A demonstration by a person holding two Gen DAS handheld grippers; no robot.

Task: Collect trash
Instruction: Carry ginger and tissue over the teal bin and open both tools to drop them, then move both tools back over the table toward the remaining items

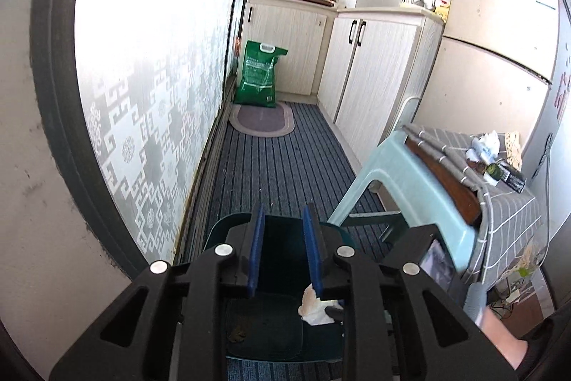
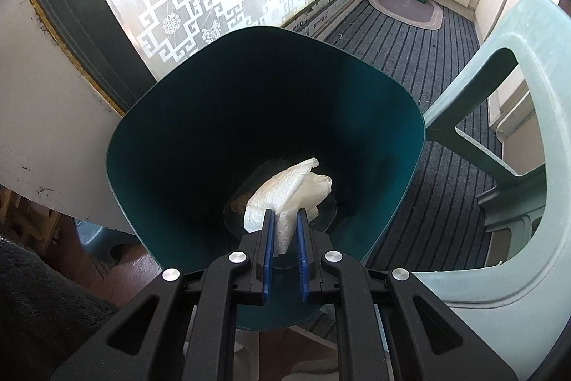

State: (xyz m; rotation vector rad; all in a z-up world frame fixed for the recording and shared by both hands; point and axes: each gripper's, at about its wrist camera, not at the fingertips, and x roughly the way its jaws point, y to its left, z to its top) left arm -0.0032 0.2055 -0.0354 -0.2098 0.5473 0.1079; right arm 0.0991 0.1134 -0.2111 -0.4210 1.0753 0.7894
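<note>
A dark teal waste bin (image 2: 178,131) stands on the striped rug, and I look straight down into it in the right wrist view. My right gripper (image 2: 285,211) is shut on a crumpled white tissue (image 2: 285,188), which hangs inside the bin's mouth. A brownish scrap (image 2: 237,202) lies on the bin's bottom. In the left wrist view my left gripper (image 1: 283,207) hovers above the bin (image 1: 221,224), its blue pads apart with nothing between them. The tissue (image 1: 316,306) shows below its right pad. More trash, a white wad (image 1: 483,145) and a dark wrapper (image 1: 510,175), lies on the grey checked tablecloth (image 1: 514,213).
A pale green plastic stool (image 1: 399,166) stands right of the bin, against the clothed table. A patterned glass door (image 1: 153,95) runs along the left. Farther off are a green sack (image 1: 258,74), an oval mat (image 1: 262,118), cabinets (image 1: 374,66) and a fridge (image 1: 499,41). A person's arm (image 1: 499,338) shows low right.
</note>
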